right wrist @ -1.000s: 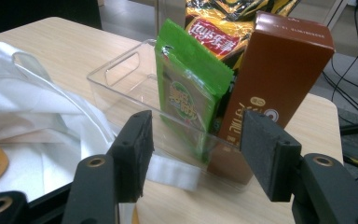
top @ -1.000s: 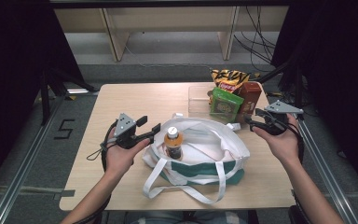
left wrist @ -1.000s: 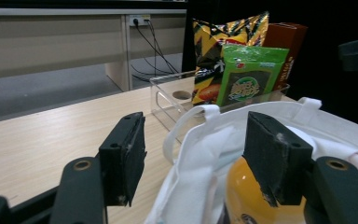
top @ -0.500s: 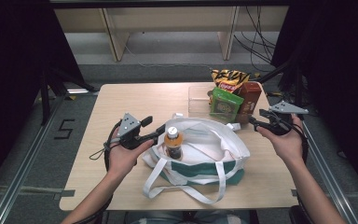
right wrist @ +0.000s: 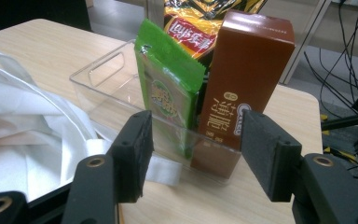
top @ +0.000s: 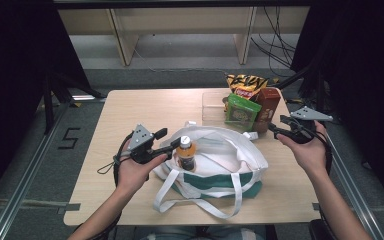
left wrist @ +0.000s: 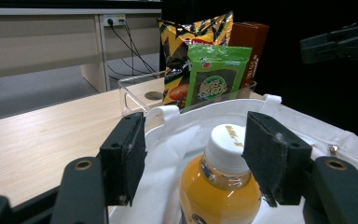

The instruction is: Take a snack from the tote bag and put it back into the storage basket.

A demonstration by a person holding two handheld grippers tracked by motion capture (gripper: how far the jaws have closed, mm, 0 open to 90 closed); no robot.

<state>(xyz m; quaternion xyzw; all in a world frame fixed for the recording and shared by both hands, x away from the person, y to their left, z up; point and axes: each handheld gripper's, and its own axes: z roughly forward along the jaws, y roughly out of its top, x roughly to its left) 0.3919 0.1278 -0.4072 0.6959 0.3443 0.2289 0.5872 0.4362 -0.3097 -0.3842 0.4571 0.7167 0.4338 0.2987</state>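
Work in hand: we are packing snacks and a drink into the white tote bag [top: 220, 160] on the counter [top: 145, 107].
Juice bottle: the orange juice bottle [top: 185, 152] stands upright inside the tote bag's open mouth, at its left end.
Left hand-held gripper: our left hand-held gripper [left wrist: 198, 154] has its jaws spread to either side of the bottle's white cap [left wrist: 227, 140]; the pads stand clear of it, so nothing is pinched.
Right hand-held gripper: our right hand-held gripper [right wrist: 193, 149] is spread too, empty, aimed at the clear plastic bin [right wrist: 121, 84] just in front of it.
Bin contents: the green snack packet [right wrist: 168, 93], the brown box [right wrist: 247, 70] and the yellow chip bag [top: 245, 82] stand upright in the bin, close together.
Risk, bottle: we judge the bottle could tip in the soft bag if a spread jaw brushes the cap while pulling away.
Risk, bin: the bin wall stands between our right jaws and the packet; closing from here could pinch the wall, or catch the packet and box together.
Change from earlier: our left hand-held gripper has edged in toward the bottle; the right one hangs where it was, jaws just as wide; bag, bottle and bin have not shifted.
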